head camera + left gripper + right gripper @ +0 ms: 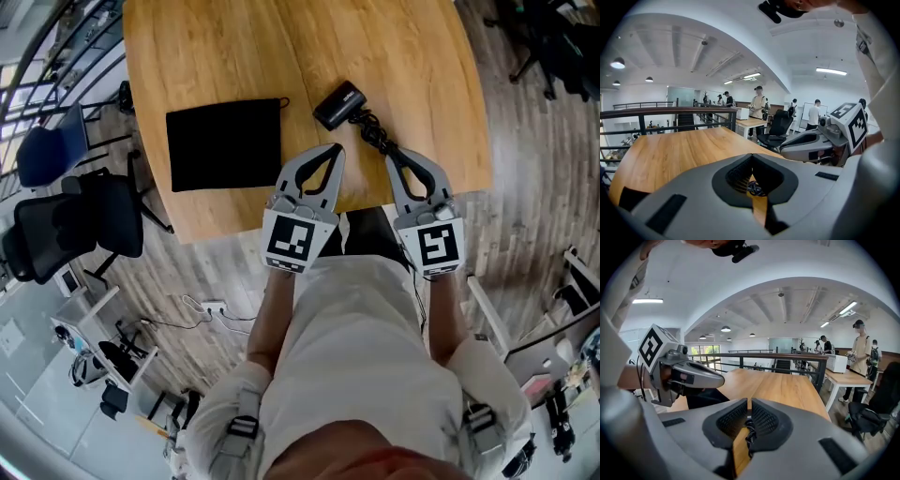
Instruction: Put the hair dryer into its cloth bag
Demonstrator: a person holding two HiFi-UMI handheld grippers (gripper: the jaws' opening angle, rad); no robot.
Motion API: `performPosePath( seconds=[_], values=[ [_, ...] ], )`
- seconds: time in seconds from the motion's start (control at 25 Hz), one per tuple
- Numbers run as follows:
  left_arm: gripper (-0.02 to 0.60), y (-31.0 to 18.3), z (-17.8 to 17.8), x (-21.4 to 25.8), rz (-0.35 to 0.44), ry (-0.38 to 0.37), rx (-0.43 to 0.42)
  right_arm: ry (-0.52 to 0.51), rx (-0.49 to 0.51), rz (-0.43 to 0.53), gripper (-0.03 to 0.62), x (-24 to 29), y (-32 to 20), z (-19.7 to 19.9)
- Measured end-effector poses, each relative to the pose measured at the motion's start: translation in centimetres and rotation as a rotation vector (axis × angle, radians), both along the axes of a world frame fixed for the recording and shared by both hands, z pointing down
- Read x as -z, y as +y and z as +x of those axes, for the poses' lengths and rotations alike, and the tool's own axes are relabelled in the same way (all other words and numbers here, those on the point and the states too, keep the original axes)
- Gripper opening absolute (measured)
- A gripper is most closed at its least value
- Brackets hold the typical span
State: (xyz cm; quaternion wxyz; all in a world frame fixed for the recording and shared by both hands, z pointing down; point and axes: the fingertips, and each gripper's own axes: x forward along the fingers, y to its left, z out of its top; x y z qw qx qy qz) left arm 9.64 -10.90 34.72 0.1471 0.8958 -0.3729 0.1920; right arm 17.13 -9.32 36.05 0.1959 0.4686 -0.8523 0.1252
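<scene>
In the head view, a wooden counter [412, 56] is being looked down on. A flat black cloth bag [223, 148] is lying on its left part. The hair dryer [338, 104] is lying on the counter to the right of the bag and apart from it, outside the bag, with its coiled cord [373, 133] trailing toward the near edge. The left tool [332, 150] is being held over the near edge, between the bag and the cord, with its tips together. The right tool [391, 159] is being held just beside the near end of the cord, with its tips also together.

In the left gripper view, the left tool [752, 157] is being kept closed, its pads meeting at the tip and nothing being pinched between them. A bit of the cord [757, 189] is being seen through the opening behind the tips. The right tool [785, 149] is being shown at the right, above the counter [670, 150].

In the right gripper view, the right tool [748, 401] is being kept closed, tip against tip. The cord [750, 437] is being seen through its opening; contact cannot be told. The left tool [721, 378] is being shown at the left.
</scene>
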Motion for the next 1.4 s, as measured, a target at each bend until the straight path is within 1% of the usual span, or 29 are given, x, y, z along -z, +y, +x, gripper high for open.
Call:
performPosePath(
  seconds=[0.24,0.8,0.84,0.88,0.92,1.12,1.4],
  values=[
    [0.019,-0.1,0.6,-1.9,-0.035,-0.011,-0.046,0.010,-0.026,-0.035,0.025,-1.8,0.0,-0.1],
    [0.019,0.7,1.8,-5.7,-0.101,-0.023,-0.101,0.047,-0.028,-0.125,0.025,-6.5,1.4,0.2],
    [0.019,0.7,1.9,-5.9,-0.105,-0.023,-0.104,0.051,-0.029,-0.131,0.032,-6.9,1.4,0.3],
    [0.019,0.8,2.1,-6.2,-0.109,-0.024,-0.107,0.056,-0.028,-0.137,0.073,-7.3,1.4,0.4],
    [0.018,0.8,2.2,-6.5,-0.113,-0.024,-0.109,0.060,-0.025,-0.142,0.086,-7.6,1.4,0.5],
    [0.020,1.0,2.8,-7.8,-0.136,-0.025,-0.117,0.075,-0.024,-0.162,0.091,-9.1,1.2,0.8],
    [0.019,1.1,3.4,-9.7,-0.167,-0.024,-0.122,0.096,-0.005,-0.189,0.114,-11.2,0.9,1.1]
  ],
)
